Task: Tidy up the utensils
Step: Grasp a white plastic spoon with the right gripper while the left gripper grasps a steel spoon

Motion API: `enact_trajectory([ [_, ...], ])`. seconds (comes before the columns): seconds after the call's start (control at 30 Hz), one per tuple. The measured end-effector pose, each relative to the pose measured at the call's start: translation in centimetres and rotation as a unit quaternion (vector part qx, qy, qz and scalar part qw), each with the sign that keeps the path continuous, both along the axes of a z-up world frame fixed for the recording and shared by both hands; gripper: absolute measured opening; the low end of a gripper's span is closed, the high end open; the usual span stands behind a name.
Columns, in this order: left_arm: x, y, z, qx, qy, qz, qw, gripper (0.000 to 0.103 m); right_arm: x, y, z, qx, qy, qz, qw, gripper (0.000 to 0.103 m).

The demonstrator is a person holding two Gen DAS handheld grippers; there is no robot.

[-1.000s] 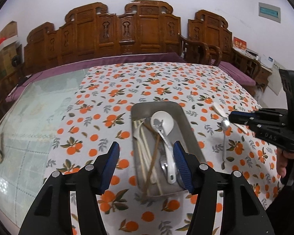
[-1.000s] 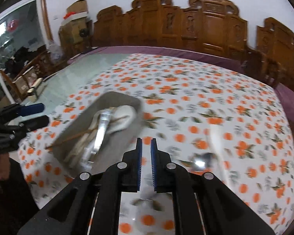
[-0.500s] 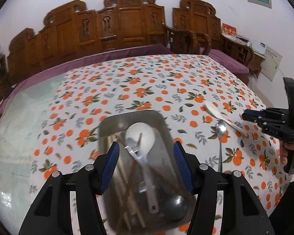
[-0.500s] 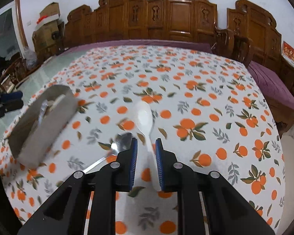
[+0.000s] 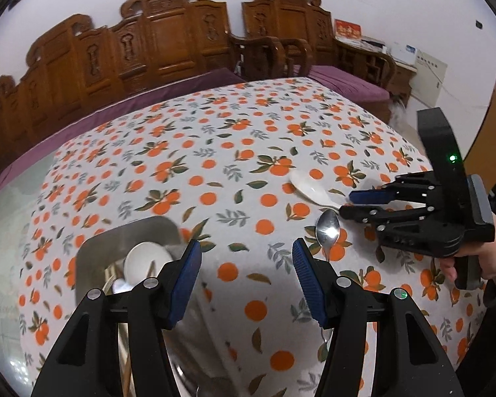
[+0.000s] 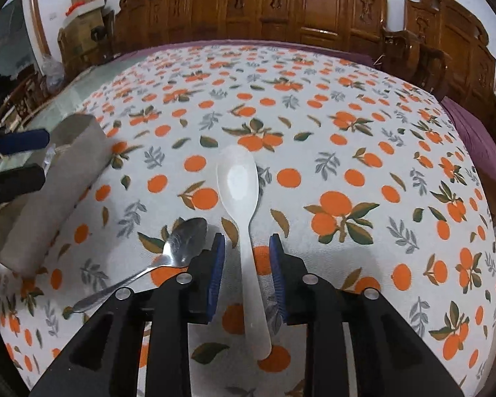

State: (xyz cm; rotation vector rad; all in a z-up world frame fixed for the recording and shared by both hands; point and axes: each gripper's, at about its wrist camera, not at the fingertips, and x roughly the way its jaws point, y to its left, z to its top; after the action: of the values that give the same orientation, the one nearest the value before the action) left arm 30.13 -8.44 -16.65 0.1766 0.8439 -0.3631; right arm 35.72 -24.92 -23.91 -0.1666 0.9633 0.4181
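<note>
Where things lie, left to right across the table, since the next grasp turns on the white spoon's line:
Tray: the tray [image 5: 92, 248] sits toward the table's left side with utensils already in it, among them a white spoon bowl; its wall [image 6: 49, 198] shows at the left of the right wrist view.
Left gripper: the left gripper [image 5: 246, 278] hangs over bare cloth just right of the tray, jaws apart and holding nothing.
Steel spoon: the steel spoon [image 6: 168, 254] lies on the cloth between tray and white spoon, bowl away from the person, handle slanting back toward the near left; its bowl is just beside the right gripper's left finger.
White spoon: the white spoon [image 6: 244, 218] lies flat toward the table's right side, long axis running away from the person, bowl at the far end, handle pointing back toward the near edge.
Right gripper: the right gripper [image 6: 246, 264] straddles the white spoon's handle, one pad [image 6: 216, 264] on each side; the jaws are opening, the handle lies between them with a gap at both pads, so nothing is gripped yet.
Key relation: the handle runs along the fingers' own line, across the closing direction, so the pads would meet its two sides squarely.
Nearer hand: the right, by far; the left is well apart from it.
Likely next: I judge a lowering onto the handle, then a close.
</note>
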Motion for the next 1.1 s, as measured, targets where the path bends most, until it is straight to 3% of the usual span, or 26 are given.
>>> enact_trajectory([
  [0.07,0.6,-0.5,-0.3,-0.002,0.011,-0.011,0.9999,0.055,0.0,0.2,-0.2,-0.012,-0.003,0.004,1.000,0.028],
  [0.13,1.0,-1.4,-0.7,0.001,0.021,-0.026,0.9994,0.055,0.0,0.1,-0.2,-0.025,-0.007,0.005,1.000,0.010],
  [0.17,1.2,-1.8,-0.8,0.004,0.022,-0.030,0.9993,0.055,0.0,-0.2,-0.2,-0.024,-0.004,0.002,1.000,0.009],
  [0.57,4.1,-6.9,-3.1,0.006,0.074,-0.085,0.9936,0.055,0.0,-4.3,0.7,0.007,-0.009,-0.045,0.999,0.009],
  [0.83,5.1,-9.5,-5.1,0.042,0.105,-0.106,0.9879,0.054,0.0,-4.7,1.3,0.021,-0.016,-0.048,0.998,0.009],
  [1.1,6.0,-9.6,-6.4,0.029,0.134,-0.089,0.9865,0.031,-0.3,-4.7,1.7,0.029,-0.020,-0.047,0.998,0.009],
])
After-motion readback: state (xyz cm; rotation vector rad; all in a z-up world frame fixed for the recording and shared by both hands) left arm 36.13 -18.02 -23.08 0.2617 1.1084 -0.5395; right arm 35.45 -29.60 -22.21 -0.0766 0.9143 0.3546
